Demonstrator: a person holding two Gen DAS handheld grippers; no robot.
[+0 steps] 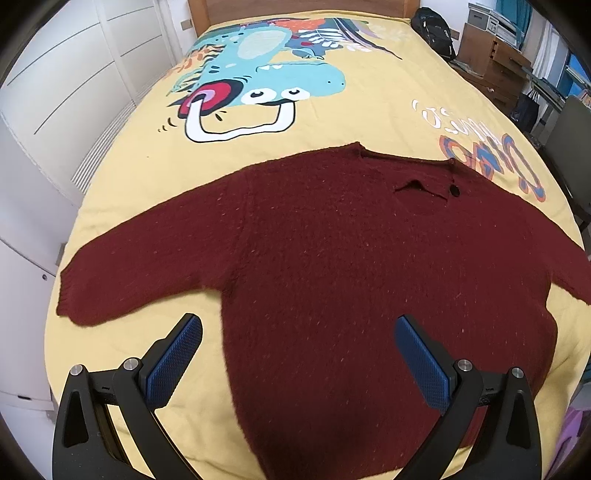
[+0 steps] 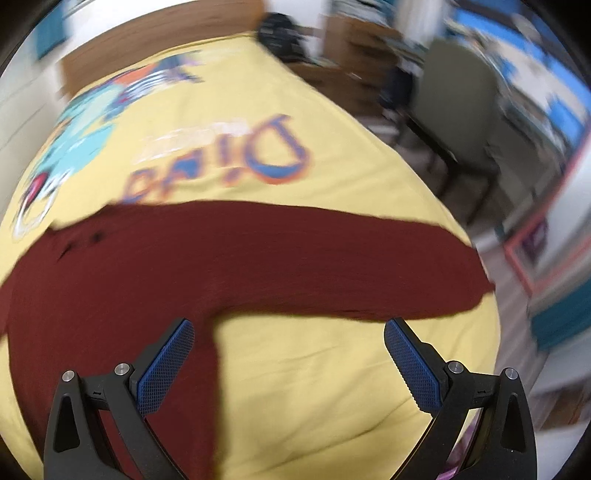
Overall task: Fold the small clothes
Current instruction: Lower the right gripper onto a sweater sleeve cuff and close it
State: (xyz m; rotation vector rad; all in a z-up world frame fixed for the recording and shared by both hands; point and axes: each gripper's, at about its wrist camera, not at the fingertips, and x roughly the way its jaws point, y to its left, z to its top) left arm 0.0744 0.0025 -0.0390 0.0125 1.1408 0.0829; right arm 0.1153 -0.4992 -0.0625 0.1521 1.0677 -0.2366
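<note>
A dark red knitted sweater [image 1: 332, 258] lies flat on a yellow bedspread [image 1: 351, 118], sleeves spread to both sides, neck with a dark button pointing away. My left gripper [image 1: 297, 332] is open and empty, above the sweater's lower left body, one finger over the bedspread and one over the knit. In the blurred right wrist view the sweater [image 2: 221, 258] shows with one sleeve reaching to the bed's right edge. My right gripper [image 2: 288, 338] is open and empty, above the bedspread just below that sleeve.
The bedspread carries a cartoon dinosaur print [image 1: 266, 74] and lettering [image 1: 480, 155]. White wardrobe doors [image 1: 55, 92] stand left of the bed. A black bag [image 1: 436, 33], a wooden drawer unit [image 1: 487, 62] and a chair [image 2: 461, 96] are on the right.
</note>
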